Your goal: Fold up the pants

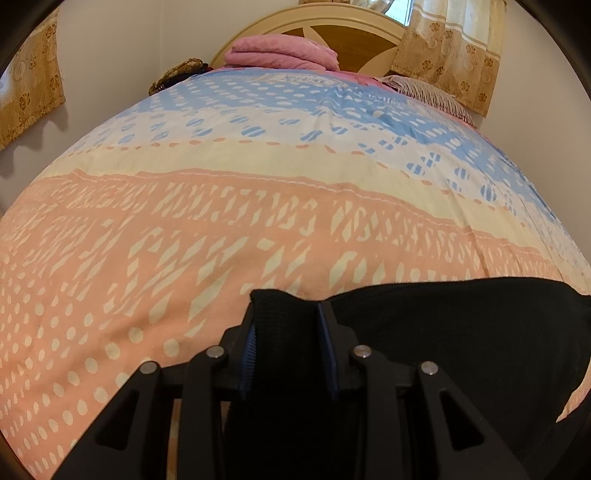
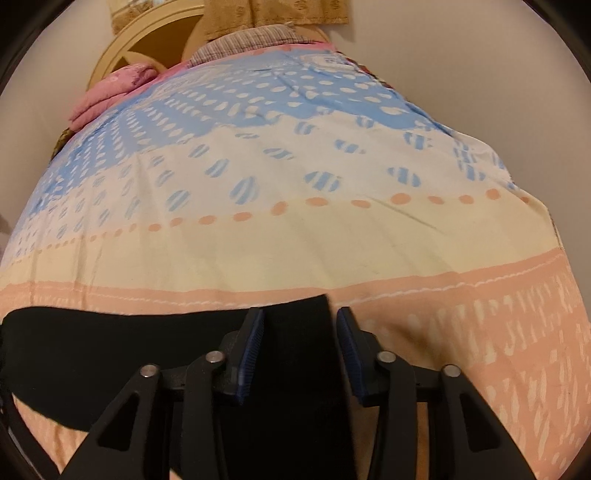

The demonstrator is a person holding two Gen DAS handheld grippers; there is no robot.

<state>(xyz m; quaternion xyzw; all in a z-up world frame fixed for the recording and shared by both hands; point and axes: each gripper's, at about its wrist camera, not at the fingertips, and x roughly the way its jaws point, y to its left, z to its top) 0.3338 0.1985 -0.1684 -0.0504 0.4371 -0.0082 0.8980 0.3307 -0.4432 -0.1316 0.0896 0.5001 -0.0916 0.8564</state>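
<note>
Black pants (image 1: 461,332) lie across the near part of the bed, stretched between my two grippers. My left gripper (image 1: 286,314) is shut on the pants' left corner; black ribbed cloth fills the gap between its blue pads. In the right wrist view the pants (image 2: 110,347) run off to the left. My right gripper (image 2: 299,317) holds the pants' right corner between its blue pads, with a small gap showing beside the right pad. Both grippers sit low over the bedspread.
The bedspread (image 1: 258,221) has pink, cream and blue bands with white marks. A folded pink blanket (image 1: 280,53) and a striped pillow (image 1: 432,94) lie by the cream headboard (image 1: 332,18). Floral curtains (image 1: 454,48) hang behind. The bed's right edge (image 2: 554,221) drops off.
</note>
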